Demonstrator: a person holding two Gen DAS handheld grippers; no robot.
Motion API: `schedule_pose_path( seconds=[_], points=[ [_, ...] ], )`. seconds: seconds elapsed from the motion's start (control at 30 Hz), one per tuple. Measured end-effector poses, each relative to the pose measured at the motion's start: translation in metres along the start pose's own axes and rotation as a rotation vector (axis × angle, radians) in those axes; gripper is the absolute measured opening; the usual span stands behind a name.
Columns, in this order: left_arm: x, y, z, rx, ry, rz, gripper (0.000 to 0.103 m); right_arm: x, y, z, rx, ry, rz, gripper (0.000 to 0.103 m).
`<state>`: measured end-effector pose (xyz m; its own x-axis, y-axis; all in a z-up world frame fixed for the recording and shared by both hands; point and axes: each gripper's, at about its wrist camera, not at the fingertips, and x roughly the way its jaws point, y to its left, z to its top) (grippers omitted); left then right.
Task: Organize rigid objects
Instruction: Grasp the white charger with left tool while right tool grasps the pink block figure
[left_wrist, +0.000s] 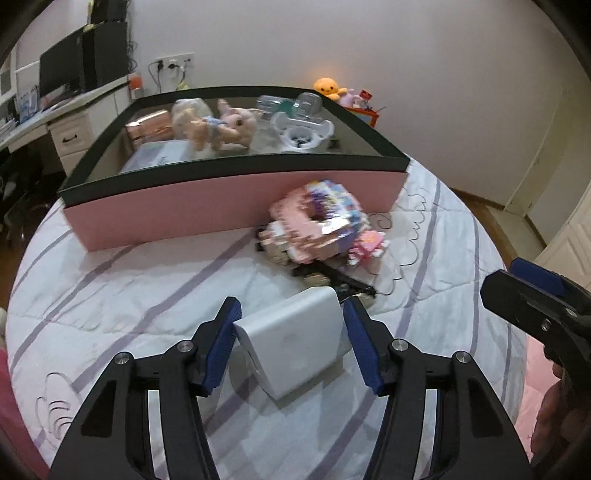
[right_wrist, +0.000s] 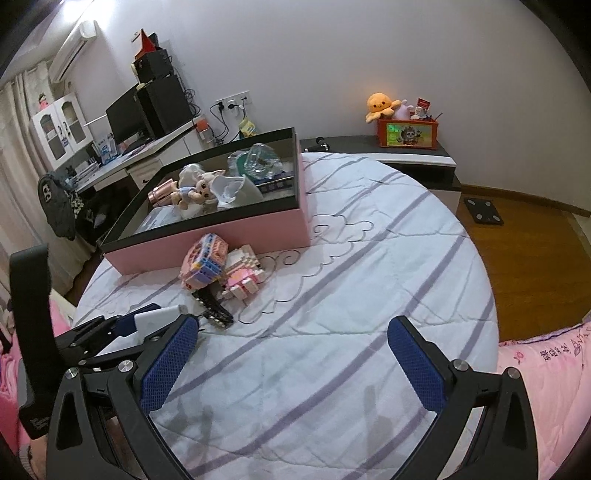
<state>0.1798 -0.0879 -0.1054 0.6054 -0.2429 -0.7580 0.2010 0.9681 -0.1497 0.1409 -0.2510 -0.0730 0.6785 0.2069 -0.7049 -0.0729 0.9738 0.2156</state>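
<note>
A white rounded box sits between the blue pads of my left gripper, raised a little above the striped bedspread; the pads touch its sides. It also shows in the right wrist view. Ahead lies a pile of pink brick toys with black brick strips, right in front of a pink storage box with a dark rim. My right gripper is open and empty over bare bedspread, to the right of the left gripper.
The pink box holds dolls, a rose-gold bottle, clear plastic items and a white toy. A desk with a monitor stands at the left. A low cabinet with an orange plush and a red bin stands at the back right.
</note>
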Motion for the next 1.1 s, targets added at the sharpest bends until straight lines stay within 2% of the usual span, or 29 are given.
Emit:
schedule_pose_path(
  seconds=[0.4,0.6,0.73,0.8,0.87,0.97,1.03,1.07,1.1],
  points=[
    [-0.028,0.061,0.004,-0.067,-0.051,0.062,0.054,0.036,0.055,0.02,-0.106,0.013,0.005,0.103],
    [-0.029,0.08,0.006,-0.091,-0.062,0.069,0.054,0.066,0.076,0.029,-0.166,0.038,-0.029,0.103],
    [-0.03,0.09,0.005,-0.106,-0.064,0.073,0.054,0.083,0.086,0.032,-0.221,0.063,-0.045,0.099],
    [-0.03,0.093,0.005,-0.114,-0.065,0.074,0.054,0.09,0.09,0.03,-0.25,0.079,-0.054,0.079],
    [-0.03,0.097,0.006,-0.12,-0.068,0.074,0.054,0.094,0.093,0.027,-0.283,0.087,-0.075,0.074],
    [-0.032,0.1,0.006,-0.126,-0.07,0.072,0.054,0.088,0.094,0.028,-0.3,0.077,-0.064,0.064],
    [-0.033,0.101,0.007,-0.129,-0.072,0.068,0.054,0.08,0.092,0.029,-0.287,0.067,-0.044,0.061],
    [-0.033,0.101,0.007,-0.129,-0.074,0.068,0.054,0.078,0.091,0.03,-0.284,0.063,-0.037,0.055],
    [-0.034,0.101,0.007,-0.129,-0.077,0.067,0.054,0.074,0.09,0.03,-0.282,0.06,-0.031,0.055]
  ],
)
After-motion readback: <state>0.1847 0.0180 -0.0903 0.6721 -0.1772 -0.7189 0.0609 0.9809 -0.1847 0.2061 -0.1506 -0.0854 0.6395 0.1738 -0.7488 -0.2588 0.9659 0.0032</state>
